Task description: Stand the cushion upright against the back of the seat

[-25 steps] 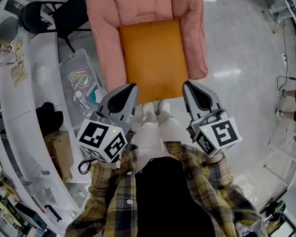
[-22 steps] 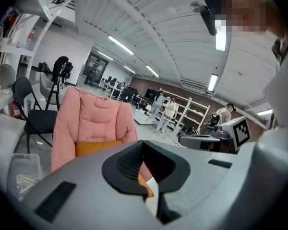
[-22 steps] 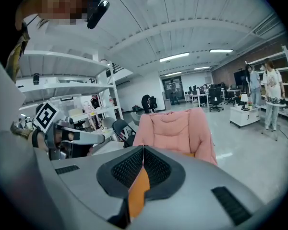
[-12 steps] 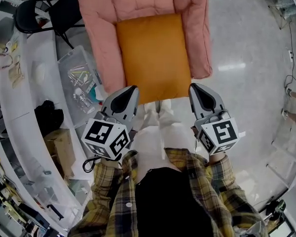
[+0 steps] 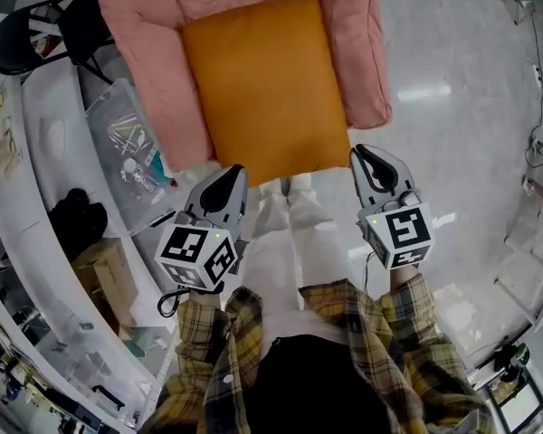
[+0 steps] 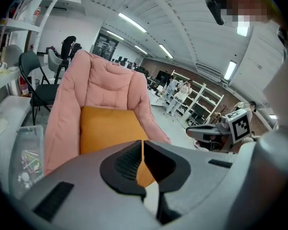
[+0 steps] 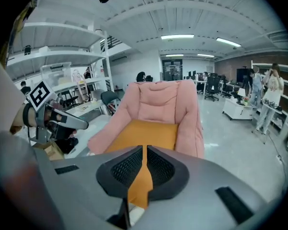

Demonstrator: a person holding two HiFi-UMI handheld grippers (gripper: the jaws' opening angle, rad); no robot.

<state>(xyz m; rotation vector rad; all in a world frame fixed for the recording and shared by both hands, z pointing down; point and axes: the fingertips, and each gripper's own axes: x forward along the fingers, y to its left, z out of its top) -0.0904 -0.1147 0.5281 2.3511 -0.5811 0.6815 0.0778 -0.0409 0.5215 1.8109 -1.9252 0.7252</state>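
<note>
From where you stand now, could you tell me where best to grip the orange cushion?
Take the orange cushion by its near front corners, left hand-held gripper and right hand-held gripper coming from the front. It lies flat on the seat, and the pink armchair's arms wall both sides, leaving only that edge free.

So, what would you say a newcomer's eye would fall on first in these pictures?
The bright orange cushion stands out most, lying flat on the seat of the pink armchair at the top of the head view. Just below it, the left gripper and the right gripper point toward its near corners, both with jaws shut and gripping nothing.
</note>
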